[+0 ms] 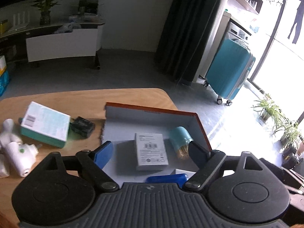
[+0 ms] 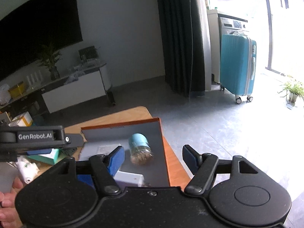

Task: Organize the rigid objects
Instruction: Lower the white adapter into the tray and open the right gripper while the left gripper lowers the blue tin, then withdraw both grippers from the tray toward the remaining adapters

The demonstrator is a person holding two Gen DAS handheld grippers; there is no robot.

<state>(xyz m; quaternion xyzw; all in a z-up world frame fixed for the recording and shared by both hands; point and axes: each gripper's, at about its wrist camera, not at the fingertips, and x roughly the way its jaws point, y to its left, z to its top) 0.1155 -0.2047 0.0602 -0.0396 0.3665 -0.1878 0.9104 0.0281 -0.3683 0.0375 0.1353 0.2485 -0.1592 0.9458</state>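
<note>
Orange-edged, the box [image 1: 204,128] lies just ahead of our left tool [image 1: 150,152], whose jaws stand wide and empty above the grey carton [image 1: 151,149] inside. Beside it rests a teal jar [image 1: 180,139], perhaps of pins. Our right tool [image 2: 153,158] gapes empty too; leftovers wait on the bench [image 1: 85,98].

Only one text was readable: "GenRobot.AI", in white letters on the black body of my left gripper [image 2: 34,136], seen from my right wrist. The small grey box [image 1: 151,149] in the orange-edged tray [image 1: 157,112] carried a barcode and fine print, and the teal-and-white box [image 1: 45,124] another barcode, all too small to read.
</note>
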